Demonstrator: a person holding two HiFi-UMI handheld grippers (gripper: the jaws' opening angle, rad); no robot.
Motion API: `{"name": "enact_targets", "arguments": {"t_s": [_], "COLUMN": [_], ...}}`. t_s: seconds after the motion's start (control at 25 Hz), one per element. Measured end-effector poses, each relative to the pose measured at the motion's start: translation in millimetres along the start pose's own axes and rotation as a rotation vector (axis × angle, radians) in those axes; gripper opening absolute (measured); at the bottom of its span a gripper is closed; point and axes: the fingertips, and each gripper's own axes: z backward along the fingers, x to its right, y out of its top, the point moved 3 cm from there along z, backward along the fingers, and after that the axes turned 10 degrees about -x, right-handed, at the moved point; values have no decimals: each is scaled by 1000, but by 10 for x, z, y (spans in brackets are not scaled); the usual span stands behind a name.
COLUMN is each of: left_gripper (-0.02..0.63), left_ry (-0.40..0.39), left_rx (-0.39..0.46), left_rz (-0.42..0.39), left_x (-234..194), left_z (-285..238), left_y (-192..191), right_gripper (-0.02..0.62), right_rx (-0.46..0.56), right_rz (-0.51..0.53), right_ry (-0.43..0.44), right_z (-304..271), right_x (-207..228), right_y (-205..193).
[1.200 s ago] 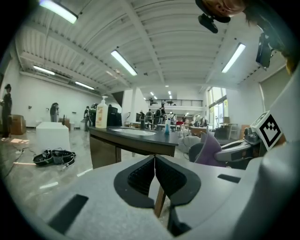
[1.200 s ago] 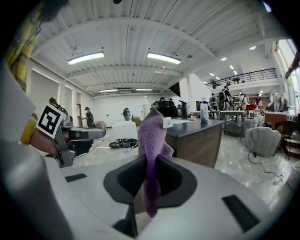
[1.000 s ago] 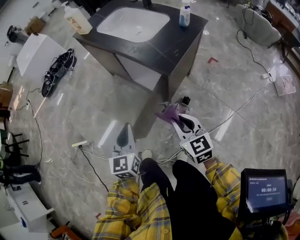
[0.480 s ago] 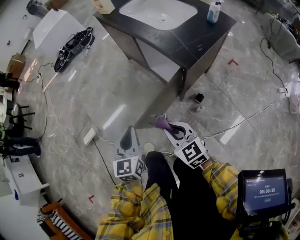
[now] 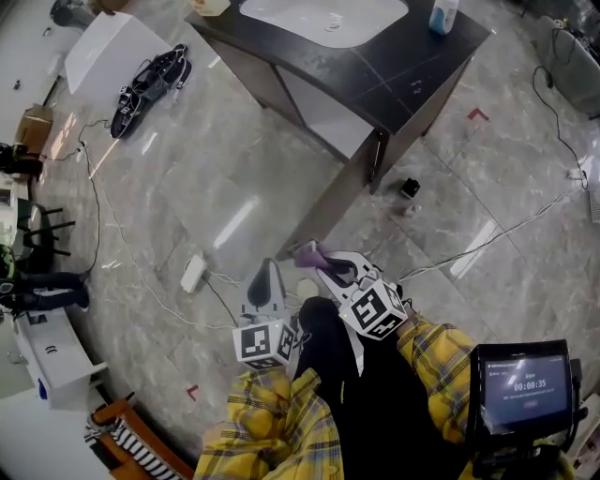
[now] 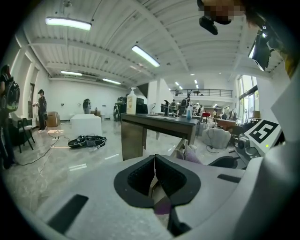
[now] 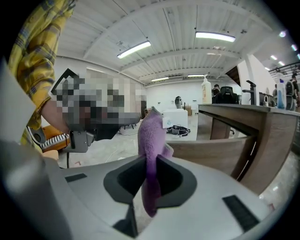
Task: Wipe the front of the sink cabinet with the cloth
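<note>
The sink cabinet (image 5: 328, 103), with a dark top and a white basin (image 5: 323, 17), stands at the top of the head view, and its brown door (image 5: 330, 202) hangs open toward me. My right gripper (image 5: 323, 260) is shut on the purple cloth (image 5: 307, 251), low over the floor just short of the door's free end. In the right gripper view the cloth (image 7: 151, 150) sticks up out of the right gripper (image 7: 149, 161), with the cabinet (image 7: 243, 136) to its right. My left gripper (image 5: 268, 269) hangs beside it, shut and empty; the left gripper (image 6: 154, 159) faces the cabinet (image 6: 157, 129).
On the marble floor a white power strip (image 5: 194, 273) and cables lie left of the grippers. A black bundle of straps (image 5: 150, 80) and a white box (image 5: 103, 47) lie far left. A small black item (image 5: 409, 187) sits by the cabinet's corner. A blue bottle (image 5: 442, 14) stands on the countertop.
The view has drawn back from the cabinet. Both grippers now sit closer to my legs and farther from the door. The cloth stays in the right gripper.
</note>
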Motion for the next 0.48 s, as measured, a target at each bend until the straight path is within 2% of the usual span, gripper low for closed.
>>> {"name": "enact_targets", "arguments": {"t_s": [0.16, 0.28, 0.48], "left_gripper": [8, 8, 8], "left_ry": [-40, -76, -91], "left_rx": [-24, -31, -25], "left_rz": [3, -29, -60], "left_x": [45, 127, 224], "left_z": [-111, -212, -298], "left_y": [-47, -67, -75], "right_gripper": [41, 41, 41], "right_rx": [-7, -8, 4], "right_rz": [-7, -7, -2], "right_ry": [12, 11, 9], "right_z": [-182, -309, -384], "right_x": [17, 65, 139], "right_y": [-74, -138, -171]}}
